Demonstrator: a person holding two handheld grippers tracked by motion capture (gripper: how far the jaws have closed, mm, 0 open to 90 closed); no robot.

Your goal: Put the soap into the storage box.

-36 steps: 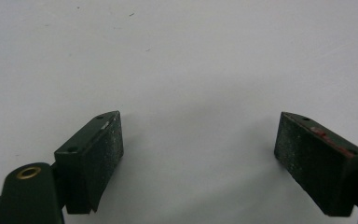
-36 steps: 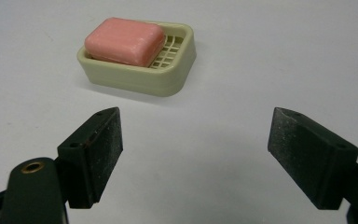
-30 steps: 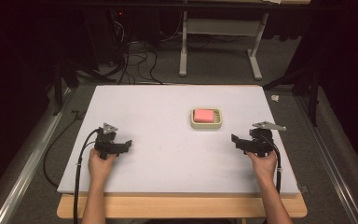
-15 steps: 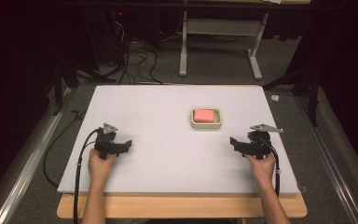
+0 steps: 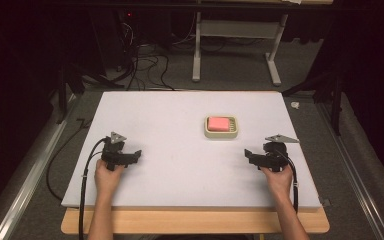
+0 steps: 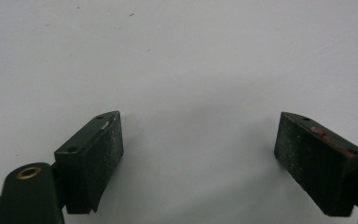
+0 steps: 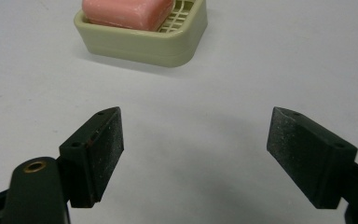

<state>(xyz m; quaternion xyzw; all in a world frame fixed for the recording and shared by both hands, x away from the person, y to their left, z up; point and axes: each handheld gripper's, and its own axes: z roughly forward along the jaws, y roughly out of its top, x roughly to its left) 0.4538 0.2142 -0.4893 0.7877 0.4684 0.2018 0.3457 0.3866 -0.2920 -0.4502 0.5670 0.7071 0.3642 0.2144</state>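
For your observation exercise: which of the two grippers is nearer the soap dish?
The right gripper: it sits just below and right of the soap dish, whose pink soap shows ahead of its open jaws. The left gripper lies farther off.

No legible text, label, brand, number or sign on any surface. Checked: pale green plastic soap dish (image 7: 149, 39), pink rectangular soap bar (image 7: 126, 11), white table top (image 5: 170, 120), black gripper pads (image 6: 103, 149). All unmarked.
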